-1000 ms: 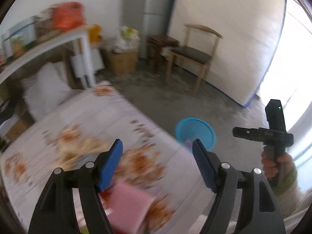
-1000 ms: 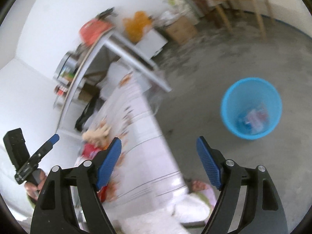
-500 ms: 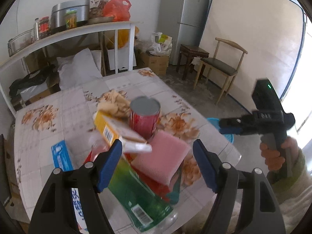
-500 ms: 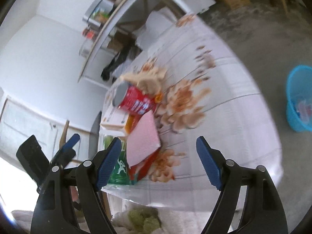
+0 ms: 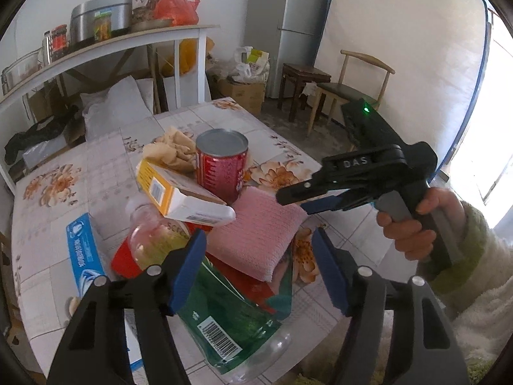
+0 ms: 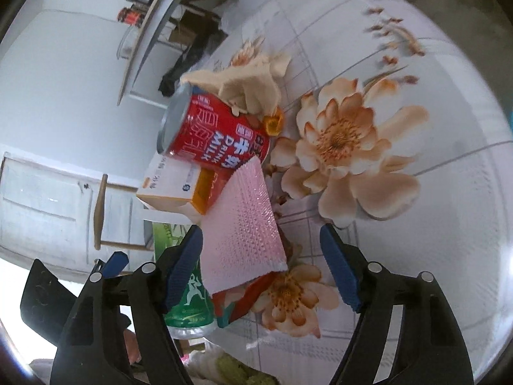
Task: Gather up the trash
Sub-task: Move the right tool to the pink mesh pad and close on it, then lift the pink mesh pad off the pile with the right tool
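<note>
Two tongs hang over the pile of trash, both released with nothing between their pads, and both have just been narrowing a little. Our left tongs (image 5: 258,272) sit low over the green bottle (image 5: 231,324) lying on its side at the near edge of the table (image 5: 105,160); our right tongs (image 6: 261,268) frame the lower end of the pink sponge (image 6: 240,224), though neither pad touches it yet.

Outward from there, the sponge rests on a red packet (image 5: 253,284) and leans against the red can (image 5: 221,166), which stands upright. An orange and white carton (image 5: 179,192) lies tilted across a clear bottle (image 5: 150,234), a crumpled tan paper (image 5: 170,152) sits just behind the can, and a blue box (image 5: 85,256) lies flat to the left.

We judge the sponge light, soft and grippy, so a squeeze across its short width near the free end should hold it, though it will compress. The can looks stiff and smooth; we would take it around the middle. The green bottle is slick and round, best pinched at the neck. Lifting the sponge first may shift the carton resting nearby.
</note>
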Demonstrator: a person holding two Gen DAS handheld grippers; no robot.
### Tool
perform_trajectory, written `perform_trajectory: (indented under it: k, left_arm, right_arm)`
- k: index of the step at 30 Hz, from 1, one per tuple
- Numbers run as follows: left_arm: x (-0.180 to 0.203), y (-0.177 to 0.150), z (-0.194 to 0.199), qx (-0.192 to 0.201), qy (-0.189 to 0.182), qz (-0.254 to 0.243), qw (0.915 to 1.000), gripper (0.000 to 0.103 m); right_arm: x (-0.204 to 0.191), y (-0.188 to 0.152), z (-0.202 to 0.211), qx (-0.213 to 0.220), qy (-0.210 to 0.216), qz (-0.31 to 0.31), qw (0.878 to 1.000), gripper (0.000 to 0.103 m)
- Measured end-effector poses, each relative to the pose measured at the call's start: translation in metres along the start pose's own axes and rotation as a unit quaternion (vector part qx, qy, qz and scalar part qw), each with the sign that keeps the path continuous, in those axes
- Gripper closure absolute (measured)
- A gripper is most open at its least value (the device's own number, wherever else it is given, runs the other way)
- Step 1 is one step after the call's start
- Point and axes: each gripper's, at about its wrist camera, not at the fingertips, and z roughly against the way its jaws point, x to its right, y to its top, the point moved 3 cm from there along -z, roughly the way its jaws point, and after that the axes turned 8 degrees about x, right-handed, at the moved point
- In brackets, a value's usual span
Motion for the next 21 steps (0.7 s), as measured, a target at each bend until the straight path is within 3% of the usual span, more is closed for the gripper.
perform_trajectory:
  k: [8, 21]
  left_arm:
    - [-0.001, -0.003, -0.014, -0.017, -0.014, 0.01, 0.9997, 0.047]
    - [0.01, -0.002, -0.022, -0.034, -0.033, 0.002, 0.9989, 0.052]
  right_arm:
    - [-0.001, 0.0, -0.01, -0.014, 0.006, -0.003, 1.0, 0.067]
    - [0.029, -0.004, 0.034, 0.003, 0.031, -0.039, 0.999, 0.074]
